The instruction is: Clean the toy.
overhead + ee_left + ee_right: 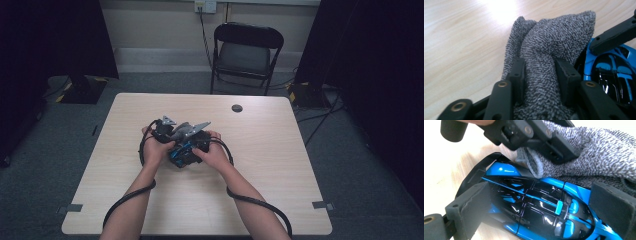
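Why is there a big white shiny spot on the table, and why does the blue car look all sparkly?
In the left gripper view, lamp glare washes the table white behind the grey cloth. In the right gripper view, the glossy blue toy car mirrors the lights as bright streaks, and the table at the left is overexposed. The high view is dim, with dark corners.

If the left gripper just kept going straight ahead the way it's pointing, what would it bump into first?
Probably nothing solid soon. The left gripper already has the grey cloth bunched between its fingers; past the cloth lies bare table. The blue toy car sits off to the side, though depth is unclear.
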The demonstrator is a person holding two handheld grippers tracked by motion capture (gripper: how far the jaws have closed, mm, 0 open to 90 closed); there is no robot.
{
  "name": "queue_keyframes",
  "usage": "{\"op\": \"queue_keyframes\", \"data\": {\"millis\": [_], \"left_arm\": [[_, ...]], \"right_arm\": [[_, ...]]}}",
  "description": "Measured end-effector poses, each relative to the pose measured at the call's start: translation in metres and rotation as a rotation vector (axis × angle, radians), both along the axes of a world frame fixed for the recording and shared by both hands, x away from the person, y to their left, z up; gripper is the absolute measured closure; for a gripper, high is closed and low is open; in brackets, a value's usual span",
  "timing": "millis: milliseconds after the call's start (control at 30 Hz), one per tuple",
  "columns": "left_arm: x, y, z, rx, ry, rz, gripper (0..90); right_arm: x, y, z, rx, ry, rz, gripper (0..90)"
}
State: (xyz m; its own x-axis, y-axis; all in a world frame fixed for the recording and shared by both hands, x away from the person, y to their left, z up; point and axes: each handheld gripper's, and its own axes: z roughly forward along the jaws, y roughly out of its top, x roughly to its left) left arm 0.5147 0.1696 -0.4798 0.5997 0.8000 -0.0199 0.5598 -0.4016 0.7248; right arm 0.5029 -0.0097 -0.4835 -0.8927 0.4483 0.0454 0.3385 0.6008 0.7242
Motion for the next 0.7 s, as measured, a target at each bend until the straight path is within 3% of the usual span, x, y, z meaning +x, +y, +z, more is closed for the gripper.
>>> {"op": "queue_keyframes", "data": {"millis": [100, 267, 400, 433, 533, 700], "left_arm": [[0.0, 0.001, 0.001, -0.02, -0.003, 0.017, 48.5], [0.002, 0.004, 0.01, -0.074, -0.033, 0.044, 41.7], [0.007, 0.007, 0.016, -0.089, -0.059, 0.072, 42.1], [0.009, 0.008, 0.016, -0.074, -0.053, 0.07, 42.6], [0.016, 0.006, 0.008, -0.088, -0.017, 0.082, 47.4], [0.021, -0.008, -0.007, -0.102, 0.023, 0.028, 47.3]], "right_arm": [[0.0, 0.0, 0.0, -0.001, 0.0, 0.0, 3.2], [0.0, 0.0, 0.0, -0.002, 0.002, 0.001, 3.2], [0.0, 0.0, 0.0, -0.002, 0.002, 0.001, 3.2], [0.0, 0.0, 0.0, -0.001, 0.001, 0.001, 3.2], [0.0, 0.0, 0.0, 0.0, 0.001, -0.001, 3.2], [0.0, 0.0, 0.0, 0.0, 0.001, -0.001, 3.1]]}}
